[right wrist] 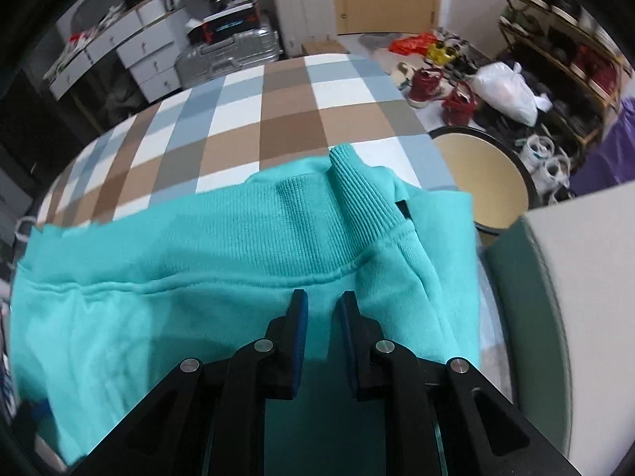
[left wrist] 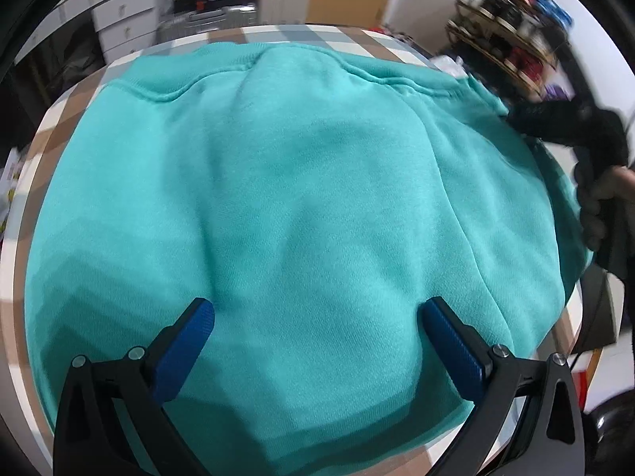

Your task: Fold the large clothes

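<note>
A teal sweatshirt point(left wrist: 309, 198) lies spread over the checked table point(left wrist: 301, 33). My left gripper point(left wrist: 317, 311) is wide open just above the cloth, holding nothing. In the right wrist view the same sweatshirt point(right wrist: 198, 277) shows its ribbed hem point(right wrist: 285, 214) and a ribbed cuff folded over it. My right gripper point(right wrist: 322, 303) hovers over the cloth near the hem seam, jaws narrowly apart with teal cloth showing in the gap; no pinched fold is visible. The right gripper with the hand on it also shows at the sweatshirt's right edge in the left wrist view point(left wrist: 595, 158).
The checked tablecloth point(right wrist: 246, 119) extends beyond the sweatshirt. A round stool point(right wrist: 480, 174) and a white box point(right wrist: 575, 297) stand to the right. Shoes, a white bag point(right wrist: 504, 91) and shelves fill the floor behind. Drawers and a suitcase point(right wrist: 226, 51) stand at the back left.
</note>
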{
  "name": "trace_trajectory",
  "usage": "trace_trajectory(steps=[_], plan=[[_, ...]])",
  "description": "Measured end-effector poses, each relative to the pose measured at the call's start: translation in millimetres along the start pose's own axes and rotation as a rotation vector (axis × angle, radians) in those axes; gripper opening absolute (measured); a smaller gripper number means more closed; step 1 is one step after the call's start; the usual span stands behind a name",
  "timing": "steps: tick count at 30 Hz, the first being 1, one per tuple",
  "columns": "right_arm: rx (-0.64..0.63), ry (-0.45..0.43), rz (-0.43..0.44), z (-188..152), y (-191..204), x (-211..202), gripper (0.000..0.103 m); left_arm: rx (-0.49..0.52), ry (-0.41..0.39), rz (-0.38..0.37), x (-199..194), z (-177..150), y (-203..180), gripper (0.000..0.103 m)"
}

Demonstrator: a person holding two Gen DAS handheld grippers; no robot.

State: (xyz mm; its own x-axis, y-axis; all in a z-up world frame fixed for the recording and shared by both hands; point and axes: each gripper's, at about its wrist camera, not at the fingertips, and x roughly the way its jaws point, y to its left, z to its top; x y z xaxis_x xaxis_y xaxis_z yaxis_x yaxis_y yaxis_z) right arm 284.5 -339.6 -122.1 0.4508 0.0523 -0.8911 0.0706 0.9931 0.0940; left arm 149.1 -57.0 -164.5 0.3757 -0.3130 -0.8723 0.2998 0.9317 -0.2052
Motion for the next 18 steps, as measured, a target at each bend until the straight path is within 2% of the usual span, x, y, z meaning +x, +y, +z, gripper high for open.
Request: trace_trajectory(steps=[1, 2, 3, 4, 5, 7, 8, 10, 11, 13, 14, 16, 18], plan=[[0.016, -0.030, 0.032, -4.3, 2.2, -14.3, 0.018, -0.002, 0.004, -0.006, -1.4, 0.9, 1.7, 0.102], [0.022, -0.068, 0.109, -9.0, 4.6, -29.8, 0.018, -0.010, 0.007, -0.011, -4.4, 2.6, 3.8, 0.102], [0.002, -0.131, 0.295, -18.7, 12.2, -53.0, 0.019, -0.016, -0.005, -0.001, -12.4, 3.7, 5.9, 0.102], [-0.040, -0.179, 0.420, -26.7, 20.1, -73.3, 0.029, -0.011, -0.035, 0.015, -22.0, 3.8, 6.6, 0.102], [-0.101, -0.287, 0.476, -47.2, 33.6, -105.0, 0.038, -0.005, -0.064, 0.022, -29.4, 3.9, 7.0, 0.102], [-0.114, -0.456, 0.399, -84.7, 48.7, -145.5, 0.098, -0.004, -0.146, 0.006, -52.2, 4.8, 8.2, 0.102], [-0.106, -0.516, 0.387, -101.6, 53.9, -158.6, 0.103, -0.009, -0.179, -0.020, -61.7, 7.1, 9.1, 0.102], [-0.065, -0.610, 0.383, -143.4, 60.1, -178.9, 0.103, -0.030, -0.212, -0.065, -72.9, 16.6, 12.3, 0.102], [-0.048, -0.622, 0.373, -160.5, 61.0, -182.5, 0.103, -0.045, -0.206, -0.087, -74.8, 26.2, 13.3, 0.102], [-0.017, -0.651, 0.295, -186.9, 58.0, -181.5, 0.103, -0.043, -0.185, -0.080, -72.5, 41.0, 10.4, 0.102], [0.004, -0.663, 0.269, -195.7, 54.5, -178.5, 0.103, -0.026, -0.176, -0.006, -67.6, 53.8, 4.6, 0.102], [0.018, -0.629, 0.260, -200.3, 45.8, -167.8, 0.103, 0.011, -0.137, 0.074, -52.3, 69.9, -4.4, 0.102], [0.040, -0.589, 0.231, -190.8, 40.2, -161.4, 0.103, 0.026, -0.033, 0.181, -24.6, 86.1, -7.0, 0.102]])
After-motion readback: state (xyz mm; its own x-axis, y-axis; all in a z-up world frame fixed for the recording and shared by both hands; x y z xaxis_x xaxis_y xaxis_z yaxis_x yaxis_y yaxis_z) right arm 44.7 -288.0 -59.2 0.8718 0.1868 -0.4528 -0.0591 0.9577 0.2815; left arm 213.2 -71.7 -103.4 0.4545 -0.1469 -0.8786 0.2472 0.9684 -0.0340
